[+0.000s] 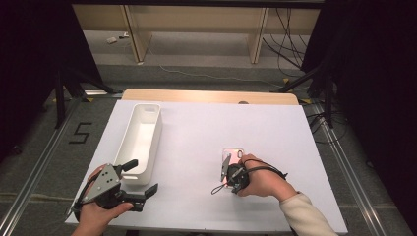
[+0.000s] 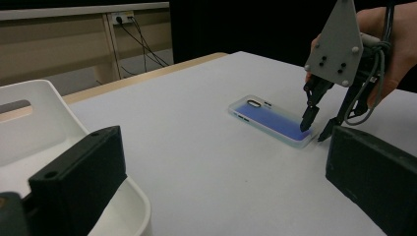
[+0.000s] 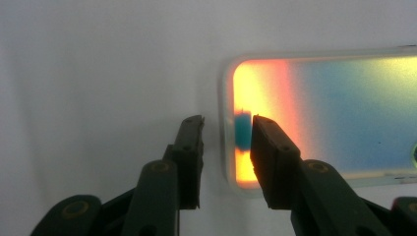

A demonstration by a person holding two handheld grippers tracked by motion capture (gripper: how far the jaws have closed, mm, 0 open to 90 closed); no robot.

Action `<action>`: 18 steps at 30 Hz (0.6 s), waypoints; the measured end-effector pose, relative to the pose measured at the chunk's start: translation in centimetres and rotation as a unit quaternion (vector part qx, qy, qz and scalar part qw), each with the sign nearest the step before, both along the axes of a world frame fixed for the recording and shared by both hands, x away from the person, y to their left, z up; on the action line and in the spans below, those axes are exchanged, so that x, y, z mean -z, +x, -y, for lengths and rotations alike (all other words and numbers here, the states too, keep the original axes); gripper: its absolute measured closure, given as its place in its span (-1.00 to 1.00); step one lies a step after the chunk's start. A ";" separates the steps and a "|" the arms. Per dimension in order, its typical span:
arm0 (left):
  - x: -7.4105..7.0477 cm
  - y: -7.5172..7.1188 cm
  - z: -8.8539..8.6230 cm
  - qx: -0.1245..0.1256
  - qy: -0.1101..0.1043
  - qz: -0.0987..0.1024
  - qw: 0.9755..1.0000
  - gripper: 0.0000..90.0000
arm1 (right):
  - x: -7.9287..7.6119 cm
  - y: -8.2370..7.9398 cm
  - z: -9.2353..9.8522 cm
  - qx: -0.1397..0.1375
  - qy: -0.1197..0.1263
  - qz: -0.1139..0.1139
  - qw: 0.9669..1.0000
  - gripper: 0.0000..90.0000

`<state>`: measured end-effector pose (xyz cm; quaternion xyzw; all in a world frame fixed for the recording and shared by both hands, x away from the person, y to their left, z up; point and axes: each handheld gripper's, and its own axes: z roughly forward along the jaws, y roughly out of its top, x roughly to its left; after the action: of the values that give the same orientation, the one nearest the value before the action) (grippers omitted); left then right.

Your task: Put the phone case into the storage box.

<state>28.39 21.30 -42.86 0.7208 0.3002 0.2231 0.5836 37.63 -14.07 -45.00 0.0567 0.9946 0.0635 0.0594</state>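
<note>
Iridescent plastic is what the phone case [image 3: 324,118] is made of; it lies flat on the white desk [image 1: 196,137], right of the tray [image 1: 141,142]. Its near end rim is straddled by the right gripper [image 3: 227,129], jaws apart, so that it can be pinched. The left gripper [image 1: 140,178] is kept wide open beside the tray.

A lab or recording studio is indicated. A white counter [image 1: 196,137] is set in a space enclosed by black curtains [image 1: 29,59], with stand legs [image 1: 61,93] placed on the carpeted floor [image 1: 44,147]. Loose cables [image 1: 285,44] are trailed across the floor, a taped number five [image 1: 80,132] is marked beside the counter, and bare wooden benches [image 1: 196,29] are seen behind.
</note>
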 end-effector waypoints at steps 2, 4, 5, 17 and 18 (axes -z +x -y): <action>0.0 0.0 0.0 0.000 0.001 0.001 1.000 -0.98 | 0.1 0.3 0.1 -0.015 0.001 0.005 1.000 0.51; 0.0 -0.1 0.0 0.000 0.001 0.000 1.000 -0.98 | 0.1 0.1 0.0 -0.004 -0.002 0.003 1.000 0.54; 0.0 -0.1 -0.1 0.000 0.000 0.000 1.000 -0.98 | 0.1 0.2 0.0 -0.007 -0.005 0.004 1.000 0.55; 0.0 0.0 -0.1 0.000 -0.001 0.000 1.000 -0.98 | 0.4 0.5 0.1 -0.011 -0.003 0.003 1.000 0.66; -0.1 0.0 -0.1 0.001 0.003 0.003 1.000 -0.98 | 0.4 0.5 0.1 -0.013 -0.003 0.003 1.000 0.67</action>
<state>28.37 21.38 -42.80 0.7218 0.2972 0.2256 0.5829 38.17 -14.14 -45.38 0.0433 0.9953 0.0610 0.0614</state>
